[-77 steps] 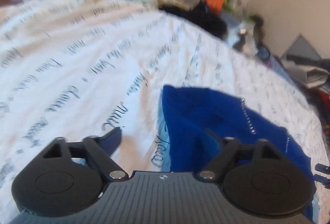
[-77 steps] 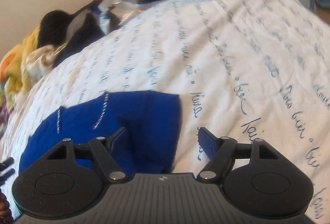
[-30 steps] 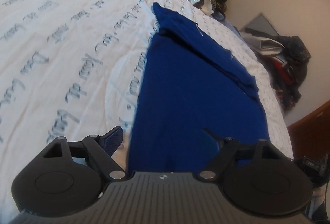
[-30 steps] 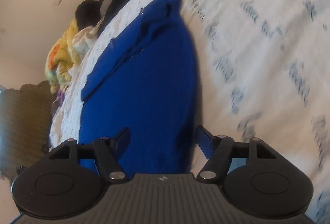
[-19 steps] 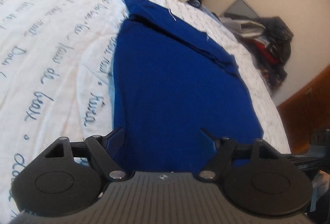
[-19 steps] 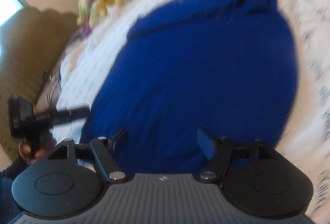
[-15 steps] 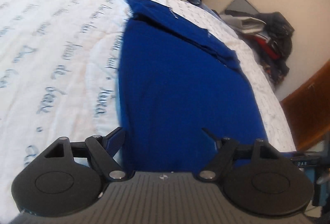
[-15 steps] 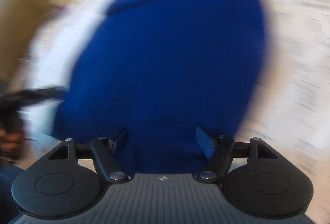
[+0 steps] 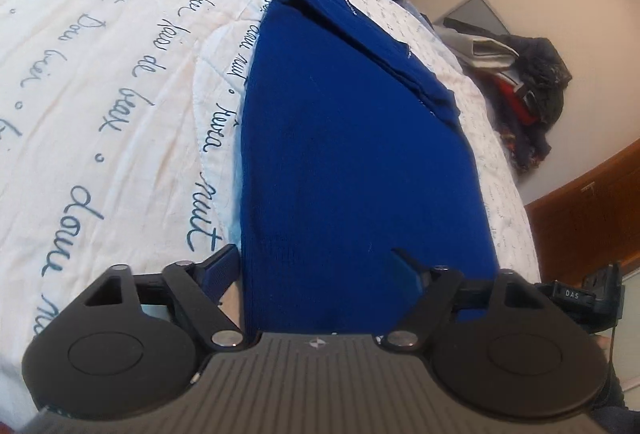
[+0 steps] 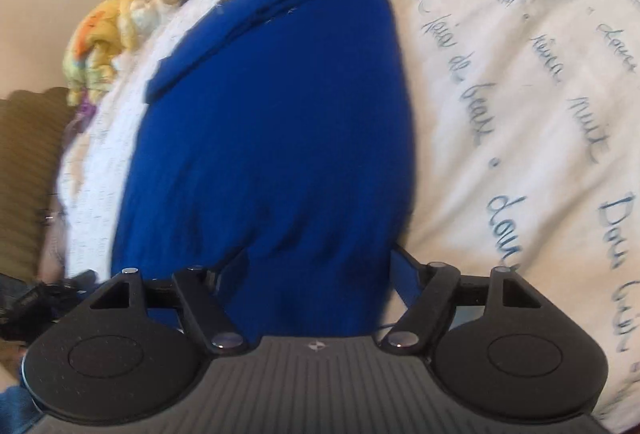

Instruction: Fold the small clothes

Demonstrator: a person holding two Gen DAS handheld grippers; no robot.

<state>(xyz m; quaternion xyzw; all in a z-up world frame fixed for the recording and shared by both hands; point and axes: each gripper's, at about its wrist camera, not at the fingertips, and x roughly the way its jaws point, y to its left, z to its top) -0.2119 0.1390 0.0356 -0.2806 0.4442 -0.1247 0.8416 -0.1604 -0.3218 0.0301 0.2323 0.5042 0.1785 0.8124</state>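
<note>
Cloth first: one bright blue knitted garment (image 9: 352, 154) lies flat on the bed's white quilt with blue handwriting (image 9: 100, 74), one folded strip along its far end. Two grippers hang over its near edge. The left gripper (image 9: 316, 266) has fingers (image 9: 218, 268) spread but closing, with the garment's left edge between them, not pinched. The right gripper (image 10: 316, 270) has fingers (image 10: 404, 274) spread wide over the garment's right edge, not pinching. One yellow bundle of cloth (image 10: 108, 30) sits far off.
</note>
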